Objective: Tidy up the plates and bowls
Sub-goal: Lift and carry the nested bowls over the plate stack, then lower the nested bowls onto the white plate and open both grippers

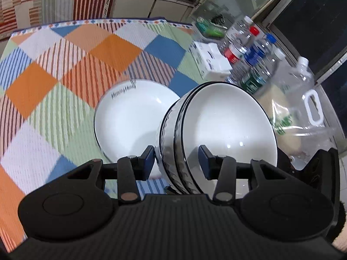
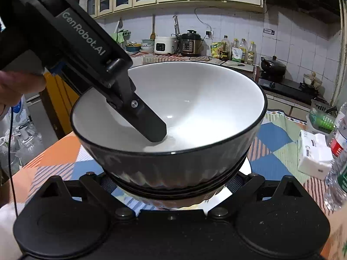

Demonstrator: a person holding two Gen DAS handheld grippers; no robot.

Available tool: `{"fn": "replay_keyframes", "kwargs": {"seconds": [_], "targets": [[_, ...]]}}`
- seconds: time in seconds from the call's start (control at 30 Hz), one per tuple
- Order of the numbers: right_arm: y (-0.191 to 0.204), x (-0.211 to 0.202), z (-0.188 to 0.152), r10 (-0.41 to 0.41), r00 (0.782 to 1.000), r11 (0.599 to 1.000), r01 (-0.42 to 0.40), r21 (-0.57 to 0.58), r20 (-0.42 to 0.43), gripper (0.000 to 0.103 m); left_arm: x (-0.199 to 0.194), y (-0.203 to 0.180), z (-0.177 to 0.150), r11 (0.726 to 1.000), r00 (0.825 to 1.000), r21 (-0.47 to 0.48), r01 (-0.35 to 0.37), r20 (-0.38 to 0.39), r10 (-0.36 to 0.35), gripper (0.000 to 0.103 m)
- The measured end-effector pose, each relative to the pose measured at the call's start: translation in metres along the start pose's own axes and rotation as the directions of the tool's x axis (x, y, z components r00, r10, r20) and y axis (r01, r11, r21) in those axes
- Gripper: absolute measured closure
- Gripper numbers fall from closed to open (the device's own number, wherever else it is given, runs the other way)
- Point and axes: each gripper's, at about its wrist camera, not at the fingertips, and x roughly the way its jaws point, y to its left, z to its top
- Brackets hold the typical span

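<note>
Where the two wrist views overlap, I find the stacked bowls point(image 1: 216, 127) as the central item: white inside, dark-rimmed, ribbed grey outside, nested and tilted, held clear above the counter point(image 1: 65, 69). From the left wrist view I count at least two dark rims side by side. My left tongs point(image 1: 179, 160) are clamped on the stack's wall, one blue pad outside the ribbed surface, the other inside the top bowl. In the right wrist view that inner finger point(image 2: 149, 125) reaches down into the bowl's white interior.

My right tongs point(image 2: 171, 182) sit under the near side of the stack point(image 2: 173, 112), with a blue pad showing at either flank of the lower bowl. I cannot tell whether those pads press on it or merely stand beside it, as the bowl's body hides the contact.

Just left of the stack and lower, a white plate point(image 1: 132, 119) with a dark rim and printed lettering rests on the counter's patchwork cloth of orange, blue, green and striped squares.

Further right, near the counter's edge, stand a white tissue box point(image 1: 210, 60), several clear plastic bottles point(image 1: 249, 49) with red, blue and white caps, and a large clear jug point(image 1: 303, 99) with a white handle. At the far wall, in the right wrist view, I note a rice cooker point(image 2: 163, 45), a pressure cooker point(image 2: 192, 44) and a hob point(image 2: 288, 86).
</note>
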Motion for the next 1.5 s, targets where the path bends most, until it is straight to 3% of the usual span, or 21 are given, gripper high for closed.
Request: {"fn": "replay_keyframes", "kwargs": {"seconds": [0.33, 0.73, 1.4, 1.5], "targets": [[-0.033, 0.062, 0.014, -0.01, 0.998, 0.999, 0.012, 0.048, -0.054, 0.005, 0.05, 0.038, 0.036, 0.999, 1.0, -0.035, -0.013, 0.027, 0.014, 0.061], [-0.035, 0.1, -0.003, -0.025, 0.99, 0.995, 0.037, 0.088, -0.136, 0.005, 0.093, 0.06, 0.032, 0.997, 0.999, -0.061, -0.051, 0.003, 0.052, 0.061], [-0.036, 0.112, -0.005, -0.024, 0.986, 0.995, 0.04, 0.091, -0.166, 0.006, 0.096, 0.066, 0.02, 0.995, 0.998, -0.081, -0.061, 0.021, 0.063, 0.061], [-0.036, 0.114, -0.003, -0.029, 0.983, 0.994, 0.047, 0.096, -0.179, 0.006, 0.091, 0.064, 0.015, 0.992, 0.994, -0.095, -0.087, 0.057, 0.092, 0.057]]}}
